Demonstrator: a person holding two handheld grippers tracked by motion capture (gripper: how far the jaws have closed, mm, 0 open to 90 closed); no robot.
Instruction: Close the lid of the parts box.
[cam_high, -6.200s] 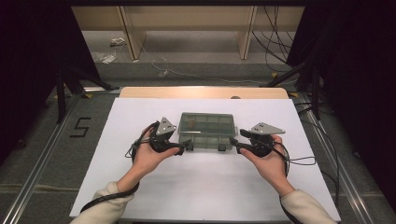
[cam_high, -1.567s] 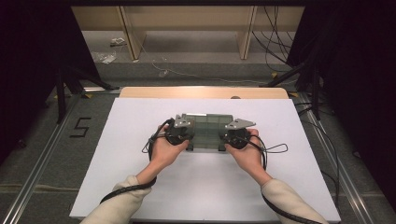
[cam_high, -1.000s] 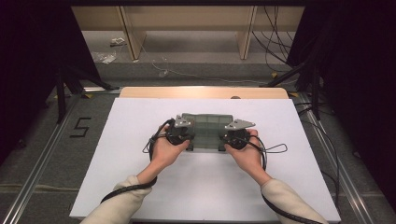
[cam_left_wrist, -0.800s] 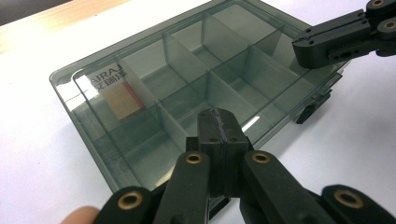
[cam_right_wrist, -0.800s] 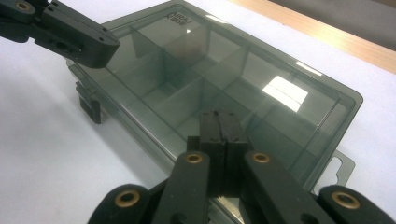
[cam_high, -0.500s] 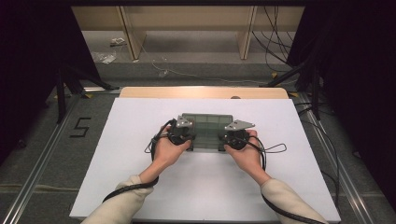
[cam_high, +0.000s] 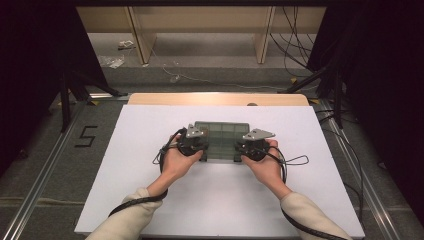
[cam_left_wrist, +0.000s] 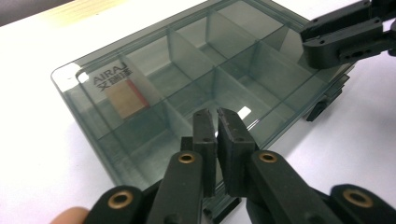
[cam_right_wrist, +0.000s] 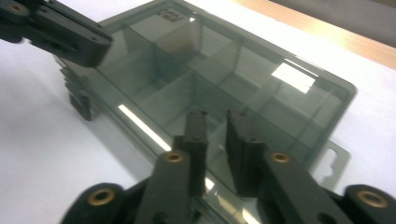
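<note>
My left gripper (cam_left_wrist: 215, 122) and right gripper (cam_right_wrist: 218, 125) sit over the near edge of the box (cam_high: 221, 139) on the white table (cam_high: 140, 200). Both jaws have just been opening a little, with narrow gaps and nothing between them.

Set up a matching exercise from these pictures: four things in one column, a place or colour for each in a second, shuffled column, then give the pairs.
Things:
1. compartment box
2. left gripper
3. right gripper
4. table cover

Places or colours:
A. white, spread under everything
B. at the box's near edge, toward its left end in the high view
C. smoky clear plastic with a printed label under the lid
D. at the box's near edge, toward its right end in the high view

Pairs: 1-C, 2-B, 3-D, 4-A
</note>
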